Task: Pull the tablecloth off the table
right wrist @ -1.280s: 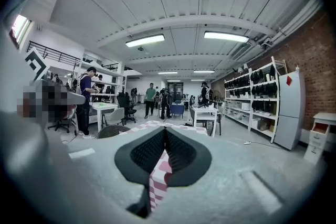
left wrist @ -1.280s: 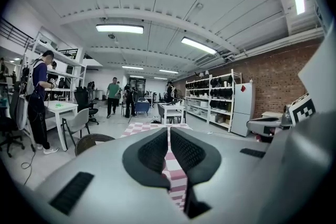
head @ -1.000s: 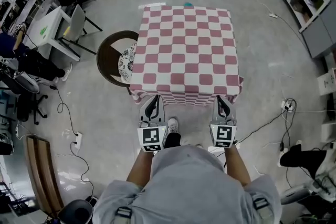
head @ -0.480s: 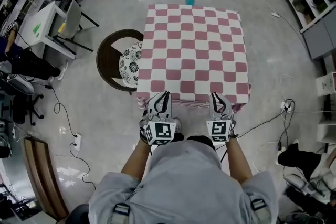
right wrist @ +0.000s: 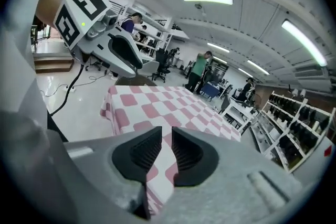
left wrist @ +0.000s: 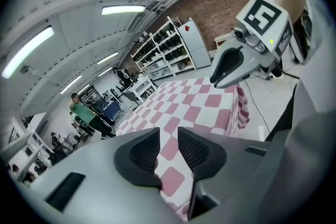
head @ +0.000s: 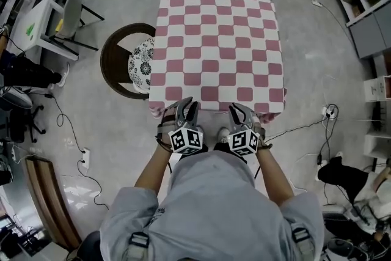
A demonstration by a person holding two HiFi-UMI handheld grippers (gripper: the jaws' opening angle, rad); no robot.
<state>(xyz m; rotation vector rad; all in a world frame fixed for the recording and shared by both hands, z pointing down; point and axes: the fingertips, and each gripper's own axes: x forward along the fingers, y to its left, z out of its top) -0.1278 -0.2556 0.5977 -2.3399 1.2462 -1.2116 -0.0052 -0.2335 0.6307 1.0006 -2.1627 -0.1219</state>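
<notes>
Now poised at the near hem of the pink-and-white checked tablecloth [head: 217, 52], spread flat over the counter: left claw [head: 185, 106] and right claw [head: 237, 109] just parted, pinching nothing. Could close short on air, or tug unevenly and snag.

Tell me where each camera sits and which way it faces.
Head view: on the person's head, looking steeply down at the tablecloth; shows shoulders, forearms, left gripper and right gripper at its near edge.
Left gripper view: rides the left gripper, looking along its jaws across the tablecloth; jaws just opened, cloth seen through the gap, unpinched; right gripper upper right.
Right gripper view: rides the right gripper, same aim; jaws just opening, narrower gap, cloth unpinched; left gripper upper left.
Shared: both gripper views show tablecloth and the other gripper.
</notes>
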